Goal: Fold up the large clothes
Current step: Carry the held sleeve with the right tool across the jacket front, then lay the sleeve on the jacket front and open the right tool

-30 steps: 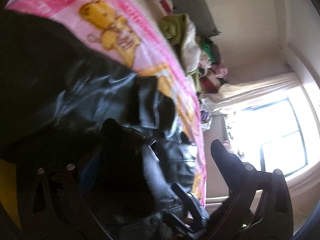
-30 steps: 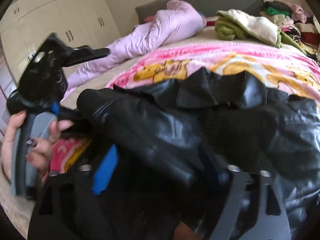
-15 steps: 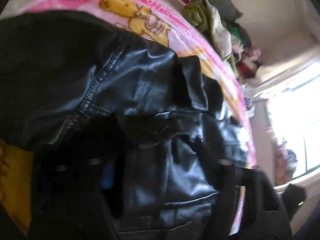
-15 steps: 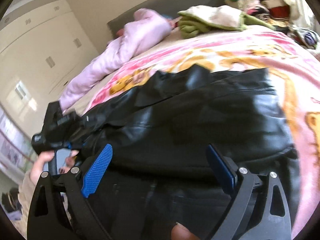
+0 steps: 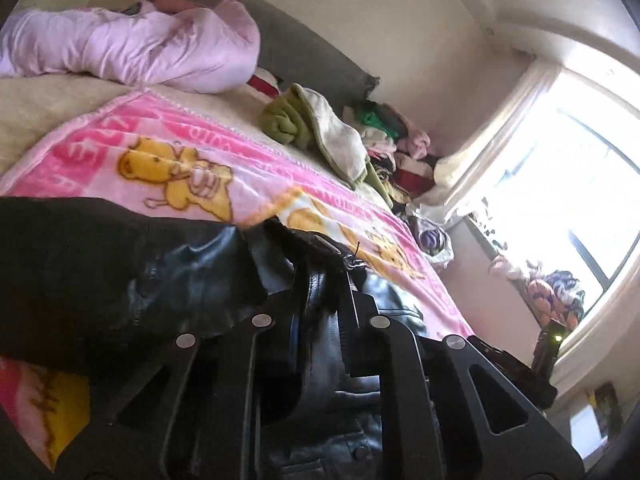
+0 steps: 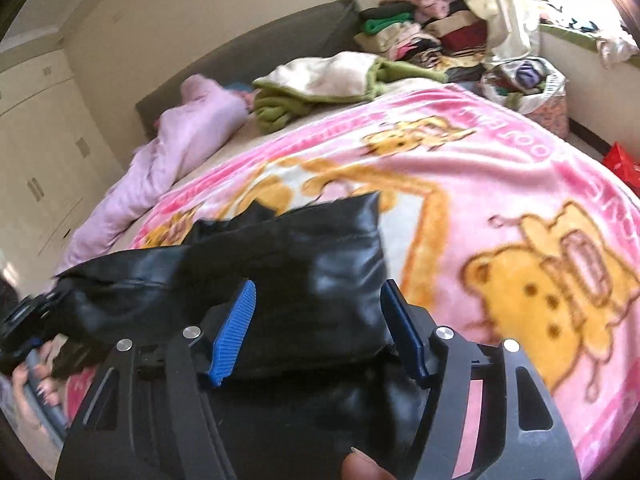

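A black leather jacket (image 6: 304, 276) lies folded on the pink bear-print blanket (image 6: 500, 184). In the left wrist view the jacket (image 5: 132, 276) fills the lower left. My left gripper (image 5: 324, 312) is shut on a fold of the jacket; the leather is bunched between its narrow jaws. It also shows at the left edge of the right wrist view (image 6: 32, 320), at the jacket's left end. My right gripper (image 6: 316, 320) is open, its blue pads (image 6: 234, 332) standing apart over the jacket's near edge, holding nothing.
A lilac quilted coat (image 6: 188, 144) lies at the head of the bed. A green and cream blanket (image 6: 328, 84) and a pile of folded clothes (image 6: 420, 36) sit at the far side. A bag of clothes (image 6: 524, 80) stands by the window. White wardrobes (image 6: 36, 152) stand left.
The right gripper has let go of the jacket and drawn back to its near edge with narrower jaws. The jacket has been laid down flatter on the blanket. The left gripper still grips its fold.
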### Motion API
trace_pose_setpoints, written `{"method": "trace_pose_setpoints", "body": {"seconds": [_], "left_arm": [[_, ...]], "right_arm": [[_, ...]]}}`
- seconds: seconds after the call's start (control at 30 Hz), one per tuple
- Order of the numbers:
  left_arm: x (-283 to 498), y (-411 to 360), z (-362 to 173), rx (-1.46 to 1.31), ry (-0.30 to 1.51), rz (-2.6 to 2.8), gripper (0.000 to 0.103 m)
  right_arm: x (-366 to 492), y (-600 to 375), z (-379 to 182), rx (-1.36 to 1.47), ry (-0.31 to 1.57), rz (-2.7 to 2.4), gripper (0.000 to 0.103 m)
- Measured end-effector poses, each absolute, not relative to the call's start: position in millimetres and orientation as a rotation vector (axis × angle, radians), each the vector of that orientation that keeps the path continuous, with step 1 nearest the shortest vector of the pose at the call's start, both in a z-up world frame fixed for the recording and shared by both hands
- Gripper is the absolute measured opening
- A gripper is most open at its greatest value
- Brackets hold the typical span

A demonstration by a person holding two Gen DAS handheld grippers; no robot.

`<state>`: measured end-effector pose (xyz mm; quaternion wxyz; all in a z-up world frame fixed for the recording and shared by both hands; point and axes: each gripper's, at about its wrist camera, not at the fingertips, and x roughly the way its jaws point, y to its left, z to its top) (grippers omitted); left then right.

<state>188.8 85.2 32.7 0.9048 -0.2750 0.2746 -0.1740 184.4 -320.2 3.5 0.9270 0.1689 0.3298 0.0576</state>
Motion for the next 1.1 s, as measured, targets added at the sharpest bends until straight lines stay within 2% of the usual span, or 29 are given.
{"method": "trace_pose_setpoints", "body": {"seconds": [0.13,0.43,0.47,0.5,0.6,0.83,0.9,0.97,1.07,1.1], "left_arm": [[197.7,97.4,11.6,-0.603,0.648,-0.286,0.008],[209.5,95.4,-12.5,-0.54,0.742,-0.221,0.008],[208.9,96.8,-13.5,-0.549,0.748,-0.219,0.008],[209.4,98.9,-15.7,-0.559,0.752,-0.22,0.008],[214.3,101.0,-22.9,-0.576,0.78,-0.221,0.008],[225.9,98.3,-46.7,-0.567,0.884,-0.178,0.009],[226.1,102.0,-50.6,-0.582,0.896,-0.172,0.012],[225.2,104.6,-51.8,-0.589,0.908,-0.166,0.019],[220.6,108.4,-44.5,-0.603,0.885,-0.167,0.028],[218.8,109.4,-41.2,-0.606,0.872,-0.172,0.029]], "right_arm": [[221.4,-324.9,-4.6,0.312,0.723,0.051,0.063],[309.3,-342.8,-53.9,0.518,0.889,0.082,0.063],[313.6,-342.7,-58.5,0.534,0.899,0.104,0.055],[315.9,-340.5,-60.3,0.542,0.905,0.125,0.031],[311.6,-341.3,-54.9,0.517,0.845,0.132,0.014],[316.1,-344.0,-67.0,0.468,0.857,0.073,0.017],[315.4,-340.7,-63.3,0.431,0.856,0.052,0.024],[311.5,-338.8,-56.0,0.39,0.842,0.027,0.024],[297.1,-339.3,-39.7,0.345,0.8,0.001,0.035],[293.2,-339.6,-36.2,0.339,0.789,0.004,0.036]]}}
